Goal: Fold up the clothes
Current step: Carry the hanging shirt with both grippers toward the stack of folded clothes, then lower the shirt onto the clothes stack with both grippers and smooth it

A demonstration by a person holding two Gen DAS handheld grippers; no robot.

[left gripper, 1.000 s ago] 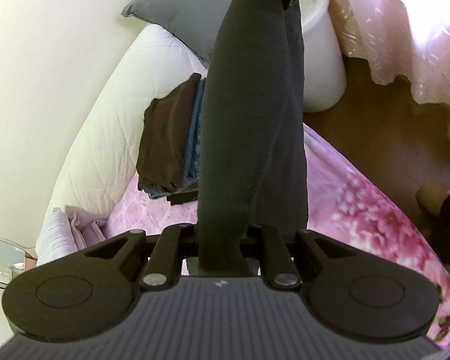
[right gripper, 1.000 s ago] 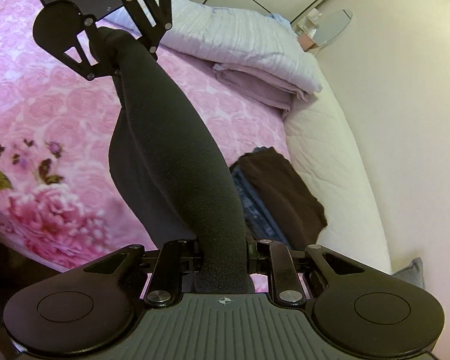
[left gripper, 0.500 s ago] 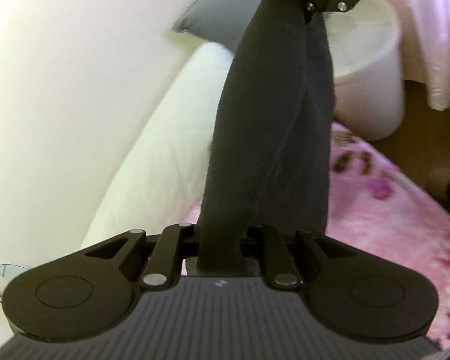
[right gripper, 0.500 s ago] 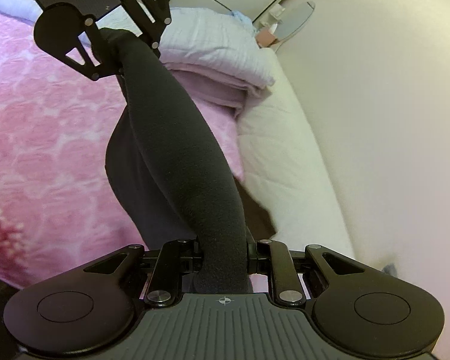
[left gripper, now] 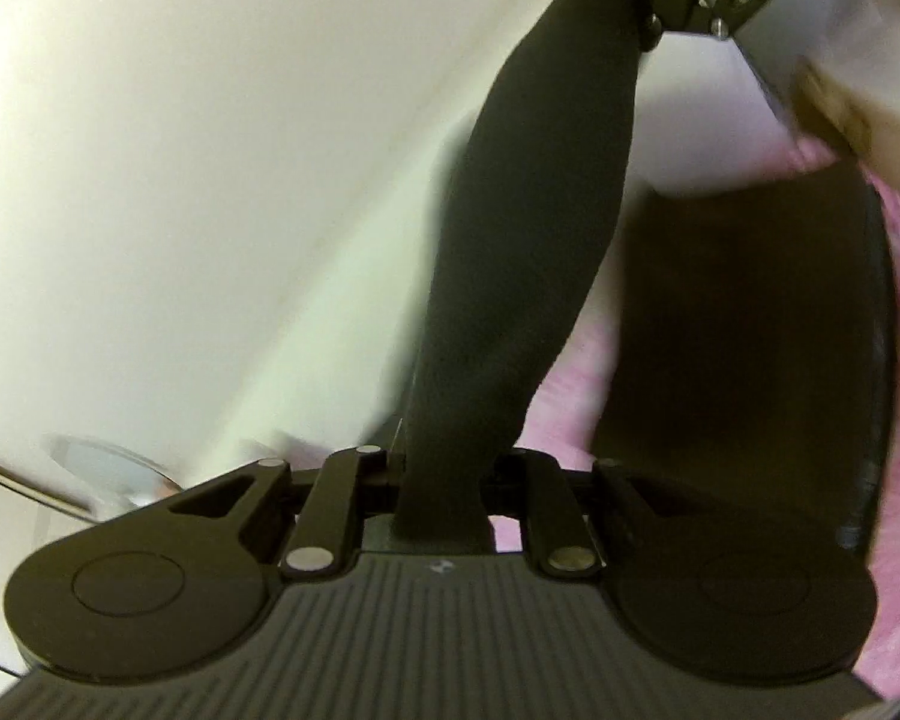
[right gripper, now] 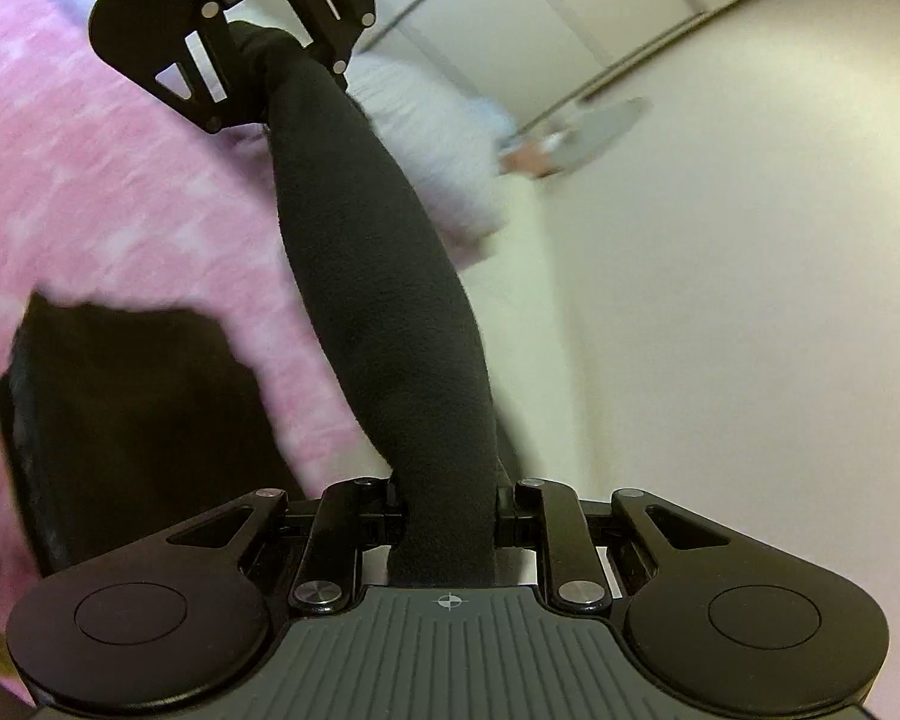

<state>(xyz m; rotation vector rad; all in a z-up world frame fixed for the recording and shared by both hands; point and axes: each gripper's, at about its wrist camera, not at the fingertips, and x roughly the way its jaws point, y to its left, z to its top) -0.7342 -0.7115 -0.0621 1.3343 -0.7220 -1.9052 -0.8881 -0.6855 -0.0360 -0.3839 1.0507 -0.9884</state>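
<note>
Both grippers' jaws pinch the ends of a black garment [right gripper: 384, 324], bunched into a taut roll between the left gripper [left gripper: 441, 480] and right gripper [right gripper: 450, 510] above the pink bedspread [right gripper: 120, 192]. Best to keep tension even, then lower it flat, clear of the dark folded pile [right gripper: 132, 414].

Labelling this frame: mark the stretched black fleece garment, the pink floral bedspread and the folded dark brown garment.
black fleece garment [right gripper: 384, 312], right wrist view, middle of the stretched roll.
pink floral bedspread [right gripper: 120, 204], right wrist view, bare patch.
folded dark brown garment [left gripper: 744, 330], left wrist view, top face.
</note>
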